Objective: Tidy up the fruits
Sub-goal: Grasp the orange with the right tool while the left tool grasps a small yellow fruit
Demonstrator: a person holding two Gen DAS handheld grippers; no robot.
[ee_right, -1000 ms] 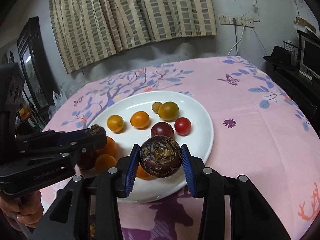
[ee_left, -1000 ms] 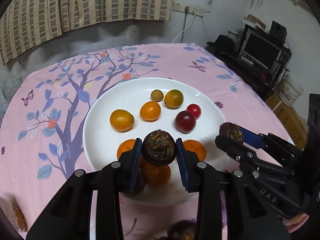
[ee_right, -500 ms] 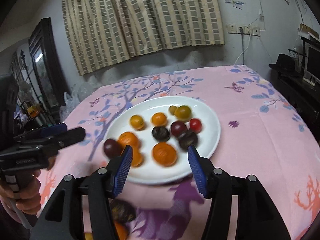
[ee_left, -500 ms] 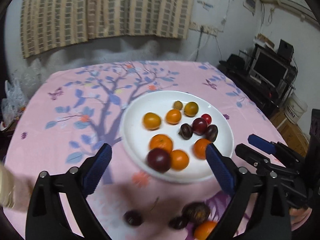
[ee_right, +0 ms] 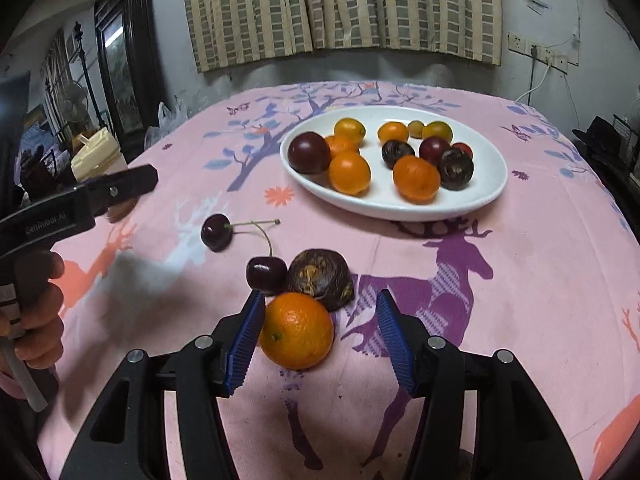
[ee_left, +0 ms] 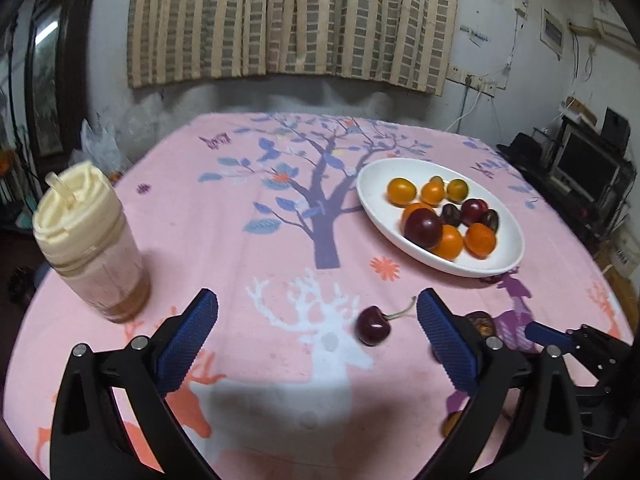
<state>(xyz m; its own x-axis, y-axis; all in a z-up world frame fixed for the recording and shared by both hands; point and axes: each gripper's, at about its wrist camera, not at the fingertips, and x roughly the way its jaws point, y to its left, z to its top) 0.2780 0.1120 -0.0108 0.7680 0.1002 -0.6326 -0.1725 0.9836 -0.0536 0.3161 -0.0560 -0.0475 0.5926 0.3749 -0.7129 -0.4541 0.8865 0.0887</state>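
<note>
My left gripper [ee_left: 316, 336] has just been opening and its blue pads now stand spread wide over the pink tablecloth [ee_left: 240, 240], with nothing pinched; a dark cherry [ee_left: 373, 326] with its stem lies on the cloth in the gap, nearer the right pad and touching neither. My right gripper [ee_right: 320, 338] has also just been opening and is parted about halfway. An orange [ee_right: 297, 330] sits on the cloth between its pads, hard against the left pad or just beside it, I cannot tell which, and well clear of the right pad.

Just beyond the orange a wrinkled brown fruit [ee_right: 320, 279] touches it, and a second cherry [ee_right: 266, 274] rests against that fruit's left side. The first cherry lies a little further off to the left in the right wrist view.

The white plate [ee_right: 480, 196] stands further back on the table and holds the sorted fruit: several oranges, small yellow-orange ones, dark plums, two wrinkled brown ones and a small red one. A plastic cup with a cream lid [ee_left: 88, 240] stands well apart at the table's left edge. A hand [ee_right: 36, 320] grips the left gripper's handle.
</note>
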